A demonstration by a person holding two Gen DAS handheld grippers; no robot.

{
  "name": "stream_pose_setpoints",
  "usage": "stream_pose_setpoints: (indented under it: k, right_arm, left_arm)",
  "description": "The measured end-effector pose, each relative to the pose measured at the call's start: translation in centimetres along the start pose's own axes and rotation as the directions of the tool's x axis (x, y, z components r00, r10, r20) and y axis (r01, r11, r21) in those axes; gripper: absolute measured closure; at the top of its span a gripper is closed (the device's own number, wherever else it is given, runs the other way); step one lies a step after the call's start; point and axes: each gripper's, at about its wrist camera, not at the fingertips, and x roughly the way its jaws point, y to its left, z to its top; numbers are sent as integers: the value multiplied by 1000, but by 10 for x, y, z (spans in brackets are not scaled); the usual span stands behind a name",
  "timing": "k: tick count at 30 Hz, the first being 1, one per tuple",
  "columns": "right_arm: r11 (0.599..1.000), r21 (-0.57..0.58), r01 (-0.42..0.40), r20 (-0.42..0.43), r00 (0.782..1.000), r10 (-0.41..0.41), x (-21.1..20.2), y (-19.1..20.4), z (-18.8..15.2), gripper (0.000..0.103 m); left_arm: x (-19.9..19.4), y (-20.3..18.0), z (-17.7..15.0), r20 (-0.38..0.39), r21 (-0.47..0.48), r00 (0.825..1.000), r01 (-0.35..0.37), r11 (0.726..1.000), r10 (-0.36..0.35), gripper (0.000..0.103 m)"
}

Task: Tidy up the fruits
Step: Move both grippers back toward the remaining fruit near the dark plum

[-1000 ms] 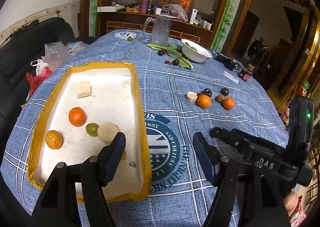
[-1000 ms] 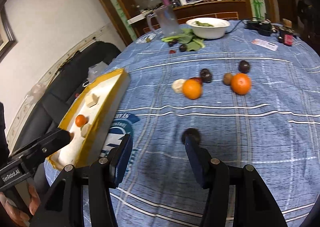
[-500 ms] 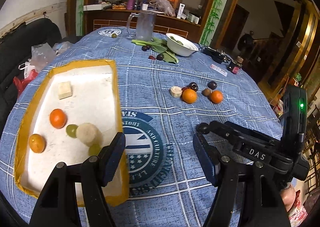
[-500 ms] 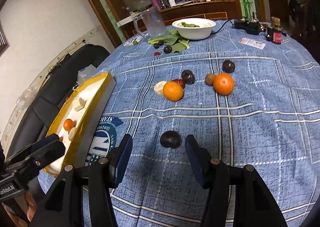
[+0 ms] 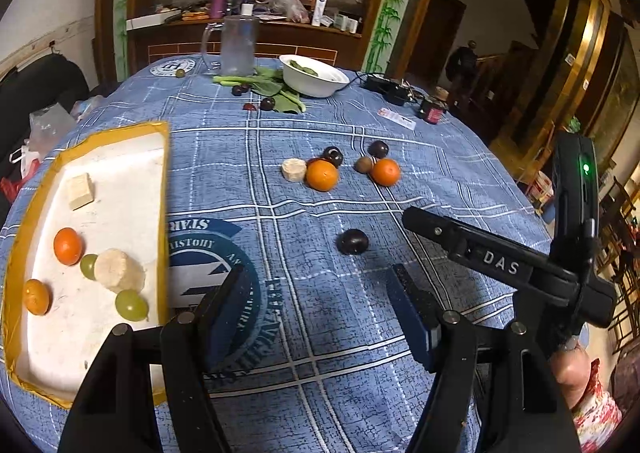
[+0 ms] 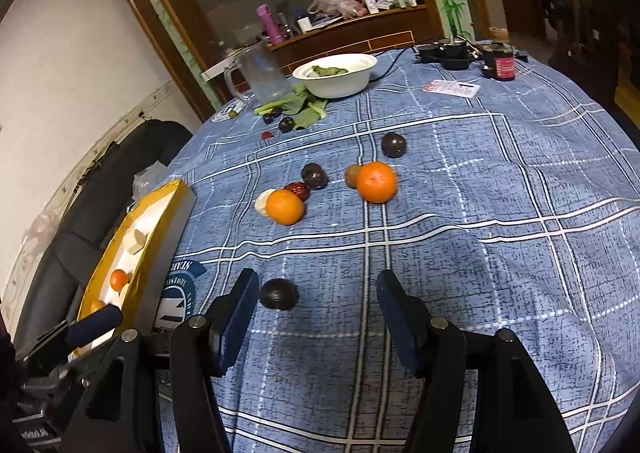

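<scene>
Lying loose mid-table, the plum [image 6: 279, 294] looks small, smooth, round and bruisable, so pinch gently across its middle; both the left gripper [image 5: 316, 309] and right gripper [image 6: 313, 313] gape empty.

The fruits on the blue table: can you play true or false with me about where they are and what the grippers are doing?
1. The white foam tray with a yellow rim holds two small orange fruits. True: one, another.
2. The right hand-held gripper is squeezing the lone dark round plum. False: its jaws are open and the plum lies on the cloth near its left finger.
3. The white bowl is full of oranges. False: only green leaves show in it.
4. Two big oranges lie outside the tray. True: one, another.
5. The left hand-held gripper holds nothing. True.
</scene>
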Motion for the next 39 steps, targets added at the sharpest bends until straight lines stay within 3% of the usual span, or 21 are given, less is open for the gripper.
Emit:
stream_pose_setpoints:
  k: [12,25,30,36,39]
  right_arm:
    - [999,38,40,5,999,-40,9,-13,-1,36]
    - [989,57,133,76,988,-137,-14,-36,28,36]
    - [984,67,163,61,984,-167,-10,-49,30,36]
    - [983,32,181,72,981,-183,-11,-52,52,36]
    - [985,6,174,103,979,-174,-8,-51,74,36]
  left_arm:
    - [5,-12,0,14,21,999,33,999,-34,33]
    - [35,-32,17,-36,18,995,98,995,-97,33]
    - [50,-41,22,-68,13,989,131,991,-130,33]
    - [37,-35,43,-17,-19,994,111,994,-111,33]
    - [29,-23,50,36,-44,998,58,997,-57,31]
